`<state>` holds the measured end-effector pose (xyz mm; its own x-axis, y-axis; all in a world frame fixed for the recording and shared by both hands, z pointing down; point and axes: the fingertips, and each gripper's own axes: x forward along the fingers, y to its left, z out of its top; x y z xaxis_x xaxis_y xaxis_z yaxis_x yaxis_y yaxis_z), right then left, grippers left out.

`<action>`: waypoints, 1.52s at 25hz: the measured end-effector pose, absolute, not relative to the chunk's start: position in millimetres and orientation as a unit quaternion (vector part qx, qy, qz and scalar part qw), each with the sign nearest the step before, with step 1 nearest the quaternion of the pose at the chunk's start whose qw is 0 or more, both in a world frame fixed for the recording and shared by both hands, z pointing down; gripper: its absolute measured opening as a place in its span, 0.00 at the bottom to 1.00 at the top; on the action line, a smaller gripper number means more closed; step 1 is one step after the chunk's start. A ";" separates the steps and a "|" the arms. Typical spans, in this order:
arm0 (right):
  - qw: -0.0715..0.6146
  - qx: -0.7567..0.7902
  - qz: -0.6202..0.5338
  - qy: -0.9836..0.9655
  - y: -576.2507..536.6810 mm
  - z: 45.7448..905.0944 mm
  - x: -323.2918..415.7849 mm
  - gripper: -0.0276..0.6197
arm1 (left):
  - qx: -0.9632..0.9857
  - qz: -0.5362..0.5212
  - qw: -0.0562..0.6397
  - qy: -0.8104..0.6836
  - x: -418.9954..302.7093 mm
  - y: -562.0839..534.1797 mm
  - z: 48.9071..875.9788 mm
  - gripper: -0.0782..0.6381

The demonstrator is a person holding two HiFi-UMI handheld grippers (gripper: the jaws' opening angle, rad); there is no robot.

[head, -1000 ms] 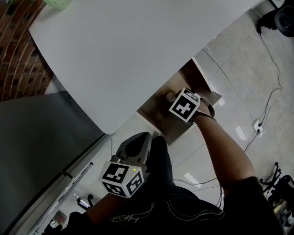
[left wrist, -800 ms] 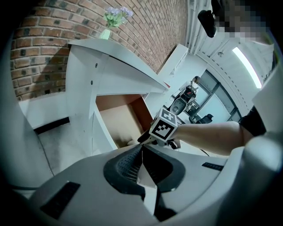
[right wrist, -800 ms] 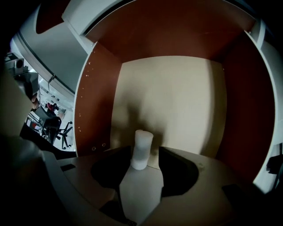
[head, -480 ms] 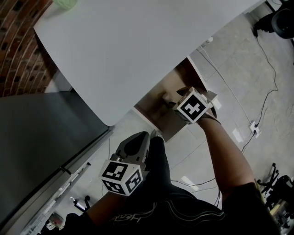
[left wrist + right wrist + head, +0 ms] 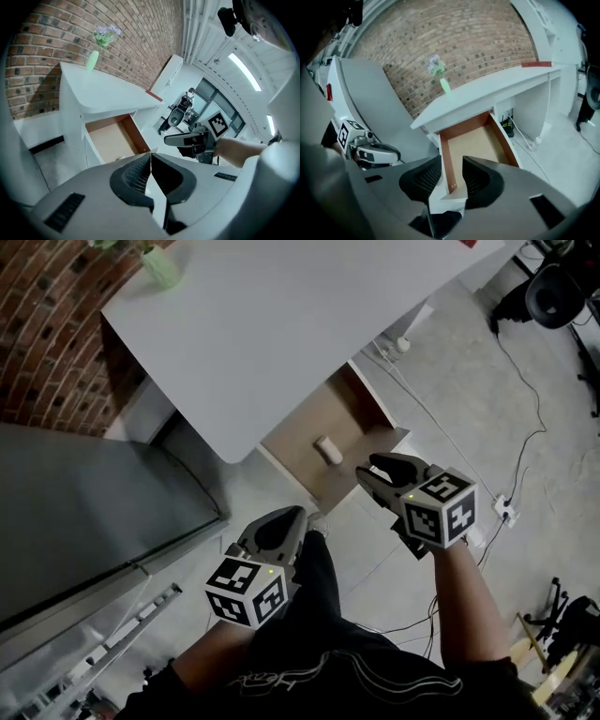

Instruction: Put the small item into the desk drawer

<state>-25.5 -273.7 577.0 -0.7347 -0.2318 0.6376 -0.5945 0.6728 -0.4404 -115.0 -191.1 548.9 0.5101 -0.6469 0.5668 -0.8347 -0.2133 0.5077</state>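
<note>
The small item, a pale stubby cylinder, lies inside the open wooden drawer under the white desk. My right gripper hovers just outside the drawer's front edge, a little right of the item. Its jaws are closing, a gap still shows, and nothing is between them. In the right gripper view the right gripper faces the drawer, and the item is hidden there. My left gripper hangs lower, near the person's leg, with jaws shut and empty. The left gripper also points towards the drawer.
A green vase with flowers stands at the desk's far corner against the brick wall. A grey cabinet fills the left. Cables and a power strip lie on the floor at right, beyond them a dark chair.
My right gripper has pulled back out of the drawer, towards the person and to the right, and the small item has stayed lying in the drawer. The left gripper has hardly moved.
</note>
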 end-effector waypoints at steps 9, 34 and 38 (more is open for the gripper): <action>0.147 0.250 0.261 -0.921 -157.8 415.2 13.6 0.16 | 0.822 0.099 0.351 -0.437 -63.3 -127.5 429.5 0.14; -0.004 0.242 0.107 -0.964 51.5 169.5 70.7 0.13 | 0.924 0.038 0.146 -0.352 24.3 59.4 163.0 0.14; 0.001 0.241 0.093 -0.966 61.1 164.1 73.0 0.13 | 0.925 0.039 0.136 -0.353 29.9 65.1 155.5 0.14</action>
<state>73.0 61.1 164.1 -0.8838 -0.4657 0.0462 -0.4659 0.8664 -0.1799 29.9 65.1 155.5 0.7484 -0.6416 0.1679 -0.6628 -0.7145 0.2241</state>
